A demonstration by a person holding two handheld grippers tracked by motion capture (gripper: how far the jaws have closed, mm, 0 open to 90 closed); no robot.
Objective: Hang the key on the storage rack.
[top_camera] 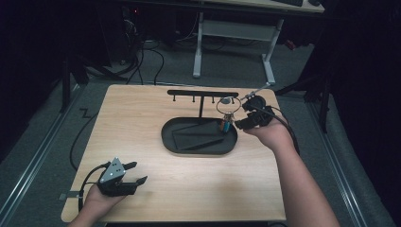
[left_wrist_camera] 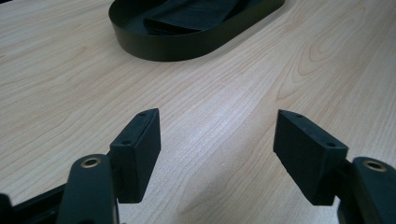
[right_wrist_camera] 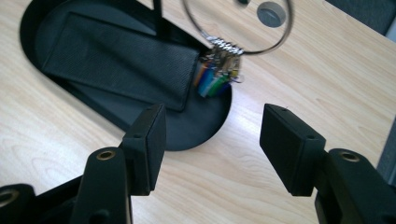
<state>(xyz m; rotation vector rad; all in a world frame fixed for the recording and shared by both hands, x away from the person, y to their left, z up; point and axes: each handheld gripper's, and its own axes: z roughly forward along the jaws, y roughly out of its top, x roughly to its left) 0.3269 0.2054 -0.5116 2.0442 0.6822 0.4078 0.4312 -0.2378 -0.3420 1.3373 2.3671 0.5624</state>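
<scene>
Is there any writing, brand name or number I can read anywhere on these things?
None can be read.
Key ring with coloured tags: any marks are too blurred to tell.
Black tray, hook stand, right gripper, left gripper: plain, no lettering shows.

The room is dim all round; only the wooden table (top_camera: 156,123) is lit, from above, and the floor and desk behind sink into near black. The high view is soft and a little grainy, with short, faint shadows under the black tray (top_camera: 198,137). In the left gripper view the light is bright and even, with a pale sheen on the wood grain (left_wrist_camera: 224,126); the near black jaws are slightly soft. In the right gripper view the key ring (right_wrist_camera: 238,23) and its coloured tags (right_wrist_camera: 215,79) are smeared by motion blur, while the jaws look sharper.
</scene>
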